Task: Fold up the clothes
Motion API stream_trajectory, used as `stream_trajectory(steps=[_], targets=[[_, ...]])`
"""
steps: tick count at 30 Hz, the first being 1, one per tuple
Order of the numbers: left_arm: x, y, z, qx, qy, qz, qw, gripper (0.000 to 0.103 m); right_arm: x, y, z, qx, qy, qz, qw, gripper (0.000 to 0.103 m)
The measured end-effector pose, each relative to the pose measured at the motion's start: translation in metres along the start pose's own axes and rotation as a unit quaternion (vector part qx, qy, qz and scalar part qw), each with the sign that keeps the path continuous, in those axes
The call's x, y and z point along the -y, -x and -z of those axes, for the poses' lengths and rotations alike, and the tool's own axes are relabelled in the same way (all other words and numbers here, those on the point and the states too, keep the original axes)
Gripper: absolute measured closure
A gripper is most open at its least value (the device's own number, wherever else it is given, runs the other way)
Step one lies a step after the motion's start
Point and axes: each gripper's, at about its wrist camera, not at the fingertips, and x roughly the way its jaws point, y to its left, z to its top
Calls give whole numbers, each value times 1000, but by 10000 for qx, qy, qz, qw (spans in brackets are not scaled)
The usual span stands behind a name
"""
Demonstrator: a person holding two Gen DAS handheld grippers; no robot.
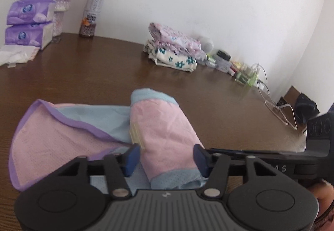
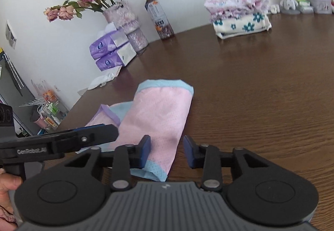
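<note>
Pink garment [image 2: 158, 118] half-folded on brown table [image 2: 261, 95], my left gripper [image 1: 165, 160] and right gripper [image 2: 167, 152] both spread, gripping nothing

A pink mesh garment with blue and purple trim [image 2: 158, 118] lies on the dark brown wooden bench [image 2: 261, 93], near its front edge. Behind it, against the wall, a stack of folded floral cloths [image 2: 240, 15] sits to the right. A plastic drink bottle [image 2: 159, 19] stands left of the stack, then a vase of dried roses [image 2: 125, 22], with two stacked purple tissue packs [image 2: 110, 51] before the vase.
</note>
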Motion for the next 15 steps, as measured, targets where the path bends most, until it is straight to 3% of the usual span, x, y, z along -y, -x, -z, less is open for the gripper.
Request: stream_trajectory(steps=[2,4,6,8,10,12,14,15], targets=[[-5,-3,1,-58,90,-1,9999,71,1,-5,1,-72,-21,-57,10000,80],[-8,-2,1,-65,191,-59,9998,64,2,-10,1,-144,-41,-114,9998,81],[-9,-1,0,-33,269,-187,9995,31,4,-12,0,-185,-101,-190,9996,80],[-9,-1,-2,33,283,-196,9994,31,9,-10,-4,-182,-219,-259,9993,74],[-10,-4,-4,13,307,-141,9994,36,11,-11,-7,-172,-288,-236,9992,73],[-12,-8,-6,-36,341,-82,9994,60,11,-15,-8,-205,-294,-196,9992,73],[-13,-8,-6,-37,376,-74,9993,77,11,-19,-7,-265,-308,-226,9989,78],[-13,-8,-6,-37,393,-69,9992,79,11,-20,-7,-267,-314,-237,9989,82]])
